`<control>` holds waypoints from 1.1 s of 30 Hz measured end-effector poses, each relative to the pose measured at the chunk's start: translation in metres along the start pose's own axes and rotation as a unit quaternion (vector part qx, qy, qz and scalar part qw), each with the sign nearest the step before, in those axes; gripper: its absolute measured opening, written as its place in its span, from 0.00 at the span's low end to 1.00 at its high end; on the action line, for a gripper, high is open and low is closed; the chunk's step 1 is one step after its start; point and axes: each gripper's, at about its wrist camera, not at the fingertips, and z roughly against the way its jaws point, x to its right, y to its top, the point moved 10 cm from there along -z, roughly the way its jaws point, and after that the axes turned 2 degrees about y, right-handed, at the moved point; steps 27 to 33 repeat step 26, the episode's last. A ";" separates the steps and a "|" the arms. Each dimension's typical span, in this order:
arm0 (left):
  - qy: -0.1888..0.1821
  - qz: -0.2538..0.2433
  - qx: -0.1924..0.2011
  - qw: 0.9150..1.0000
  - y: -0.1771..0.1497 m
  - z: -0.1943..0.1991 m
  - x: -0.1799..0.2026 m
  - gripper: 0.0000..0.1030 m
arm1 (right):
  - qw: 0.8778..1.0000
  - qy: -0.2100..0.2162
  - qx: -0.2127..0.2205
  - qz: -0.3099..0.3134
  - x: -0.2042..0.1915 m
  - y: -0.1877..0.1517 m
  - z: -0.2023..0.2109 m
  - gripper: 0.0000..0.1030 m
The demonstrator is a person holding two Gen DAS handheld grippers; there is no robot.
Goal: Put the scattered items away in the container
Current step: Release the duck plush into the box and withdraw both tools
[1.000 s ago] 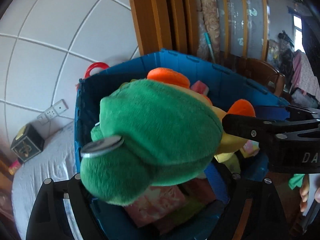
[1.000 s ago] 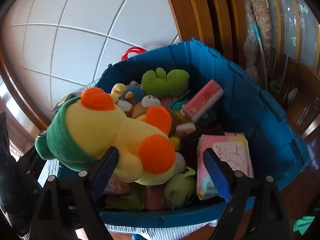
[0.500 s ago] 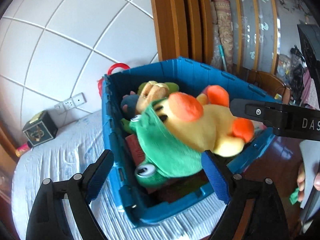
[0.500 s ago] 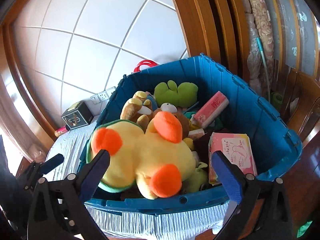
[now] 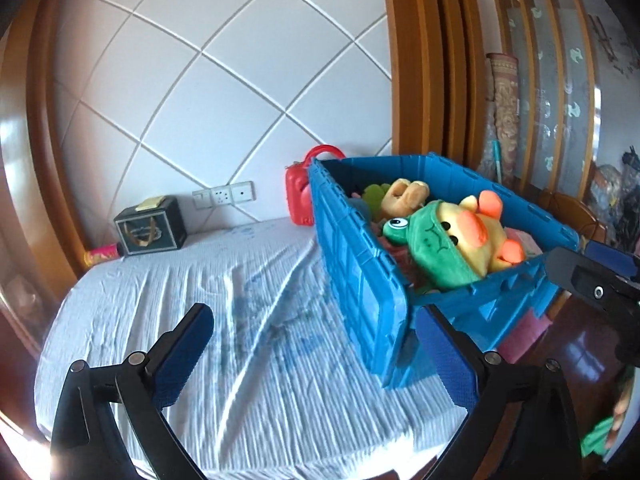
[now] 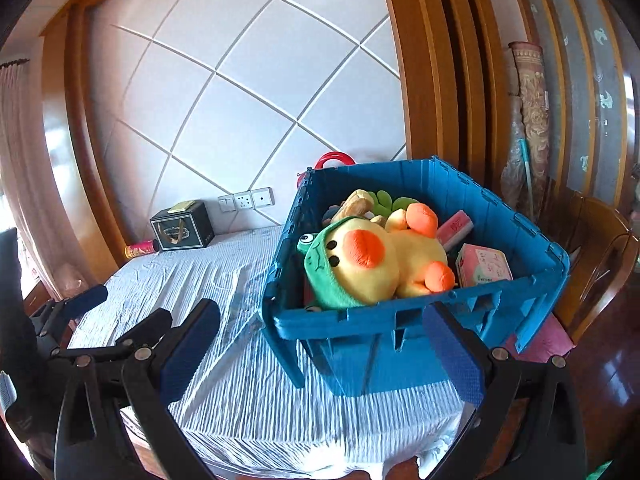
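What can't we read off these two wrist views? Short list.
- Bottom of the blue crate, both views: the duck plush and its walls cover what lies beneath.
- Red case, both views: mostly behind the crate.
- Print on the pink packet, right wrist: too small.
- Person's hand, left wrist: cut off at the right edge.
- Floor near the bed: outside both frames.

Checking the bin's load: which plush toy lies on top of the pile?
The yellow duck plush in its green frog hood, lying across the blue bin; the others sit half-buried behind it.
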 end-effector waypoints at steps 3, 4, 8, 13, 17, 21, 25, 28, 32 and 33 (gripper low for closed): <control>-0.004 0.000 -0.005 1.000 -0.011 0.019 -0.008 0.99 | 1.000 -0.010 0.007 0.003 -0.015 -0.013 0.020 1.00; -0.007 0.000 -0.007 1.000 -0.014 0.025 -0.008 0.99 | 1.000 -0.010 0.009 0.004 -0.020 -0.016 0.027 1.00; -0.010 -0.003 -0.006 1.000 -0.025 0.045 -0.011 0.99 | 1.000 -0.005 0.014 0.012 -0.037 -0.022 0.049 1.00; -0.011 -0.009 0.003 1.000 -0.031 0.062 -0.017 0.99 | 1.000 -0.012 0.016 0.019 -0.044 -0.027 0.061 1.00; -0.015 -0.004 0.004 1.000 -0.034 0.068 -0.022 0.99 | 1.000 -0.018 0.013 0.016 -0.043 -0.032 0.064 1.00; -0.022 0.000 0.006 1.000 -0.035 0.071 -0.023 0.99 | 1.000 -0.017 0.005 0.014 -0.044 -0.037 0.061 1.00; -0.021 -0.002 0.010 1.000 -0.035 0.073 -0.021 0.99 | 1.000 -0.016 0.008 0.016 -0.047 -0.037 0.064 1.00; -0.022 -0.002 0.012 1.000 -0.035 0.074 -0.020 0.99 | 1.000 -0.017 0.009 0.015 -0.046 -0.037 0.064 1.00; -0.022 -0.002 0.012 1.000 -0.035 0.074 -0.020 0.99 | 1.000 -0.017 0.009 0.015 -0.046 -0.037 0.064 1.00; -0.022 -0.002 0.012 1.000 -0.035 0.074 -0.020 0.99 | 1.000 -0.017 0.009 0.015 -0.046 -0.037 0.064 1.00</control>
